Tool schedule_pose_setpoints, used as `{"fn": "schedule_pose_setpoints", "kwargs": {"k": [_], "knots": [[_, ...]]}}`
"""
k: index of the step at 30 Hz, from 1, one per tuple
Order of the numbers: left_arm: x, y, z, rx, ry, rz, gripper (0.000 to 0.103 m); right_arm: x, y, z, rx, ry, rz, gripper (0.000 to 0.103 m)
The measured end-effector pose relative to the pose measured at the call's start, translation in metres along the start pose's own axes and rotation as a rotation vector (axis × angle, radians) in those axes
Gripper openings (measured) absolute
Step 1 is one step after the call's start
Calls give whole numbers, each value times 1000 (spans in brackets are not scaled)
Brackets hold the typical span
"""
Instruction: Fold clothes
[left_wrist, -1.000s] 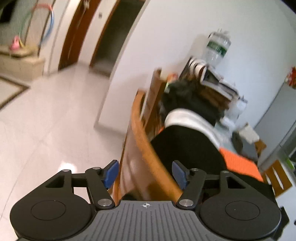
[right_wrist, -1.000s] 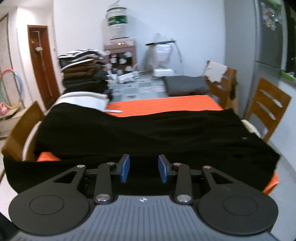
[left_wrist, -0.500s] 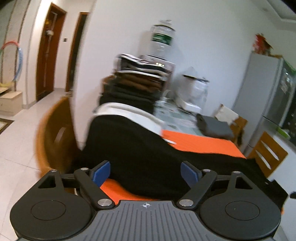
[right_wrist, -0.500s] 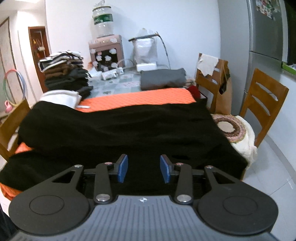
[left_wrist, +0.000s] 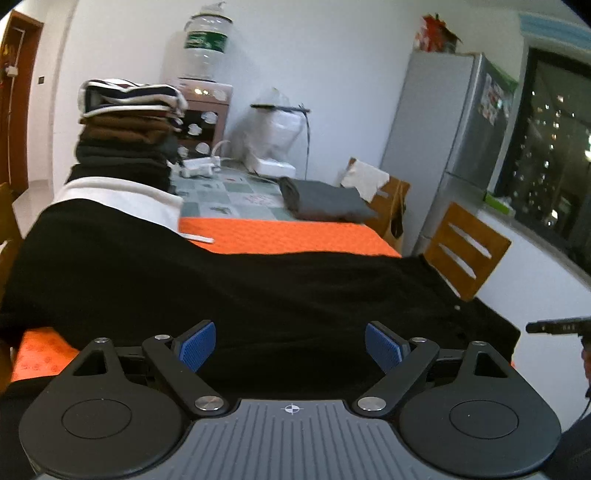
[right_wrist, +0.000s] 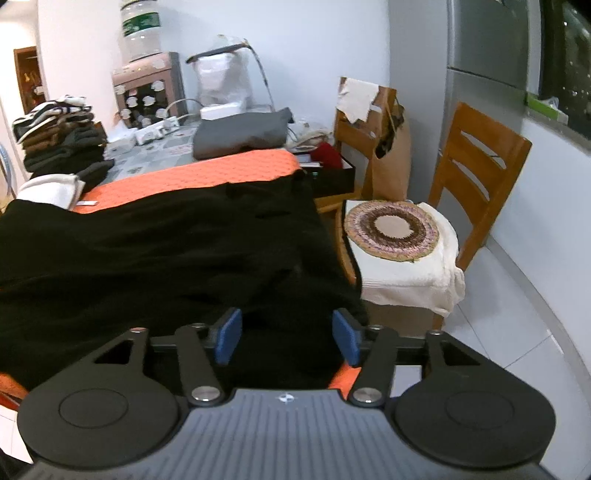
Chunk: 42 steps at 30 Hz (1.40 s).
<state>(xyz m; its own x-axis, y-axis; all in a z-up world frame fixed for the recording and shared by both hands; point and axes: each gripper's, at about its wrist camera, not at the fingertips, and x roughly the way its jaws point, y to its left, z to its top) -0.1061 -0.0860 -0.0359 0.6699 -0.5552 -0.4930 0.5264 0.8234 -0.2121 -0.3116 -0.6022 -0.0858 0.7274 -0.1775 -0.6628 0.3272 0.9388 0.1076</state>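
Observation:
A large black garment (left_wrist: 258, 291) lies spread across the orange-covered table (left_wrist: 288, 236), hanging over its near edge. It also shows in the right wrist view (right_wrist: 166, 251). My left gripper (left_wrist: 290, 349) is open wide, just above the garment's near edge, holding nothing. My right gripper (right_wrist: 286, 338) is open near the garment's right near corner, with black cloth lying between and below its blue pads (right_wrist: 229, 334). It does not pinch the cloth.
A stack of folded clothes (left_wrist: 125, 136) stands at the table's back left. A folded grey garment (left_wrist: 325, 201) lies at the back. Wooden chairs (right_wrist: 476, 177) stand to the right, one with a round mat (right_wrist: 391, 229). A fridge (left_wrist: 454, 147) stands behind.
My left gripper swung right from the chair to face the table and opened wider. My right gripper moved right toward the garment's corner and opened wider.

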Motion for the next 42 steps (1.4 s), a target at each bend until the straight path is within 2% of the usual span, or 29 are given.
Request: {"fn": "schedule_pose_setpoints", "kwargs": {"k": [4, 6, 8, 13, 17, 18, 19, 20, 22, 26, 32, 37, 42], "knots": [[20, -28, -2, -4, -7, 19, 90, 26, -30, 5, -44, 30, 29, 67], [31, -44, -4, -8, -7, 40, 90, 40, -41, 10, -99, 49, 80, 67], [43, -63, -7, -23, -5, 71, 90, 50, -49, 16, -185, 61, 152, 67], [63, -117, -14, -98, 2, 176, 90, 77, -66, 33, -389, 128, 396, 65], [67, -164, -20, -133, -7, 254, 90, 99, -71, 43, -518, 247, 647, 42], [66, -174, -22, -139, -9, 272, 90, 104, -70, 45, -555, 266, 680, 38], [64, -184, -25, -146, -12, 289, 90, 109, -69, 47, -592, 283, 712, 21], [60, -194, -28, -148, -14, 308, 90, 114, -69, 51, -619, 305, 731, 8], [54, -212, -34, -149, -13, 347, 90, 123, -69, 64, -613, 300, 764, 7], [41, -232, -50, -175, 2, 425, 91, 135, -70, 99, -517, 276, 802, 7], [33, -242, -70, -204, 12, 502, 91, 172, -44, 142, -449, 330, 728, 7], [39, -248, -84, -228, 20, 509, 91, 207, -36, 142, -414, 381, 640, 7], [60, -256, -108, -210, 83, 489, 92, 218, -42, 143, -343, 410, 662, 7]]}}
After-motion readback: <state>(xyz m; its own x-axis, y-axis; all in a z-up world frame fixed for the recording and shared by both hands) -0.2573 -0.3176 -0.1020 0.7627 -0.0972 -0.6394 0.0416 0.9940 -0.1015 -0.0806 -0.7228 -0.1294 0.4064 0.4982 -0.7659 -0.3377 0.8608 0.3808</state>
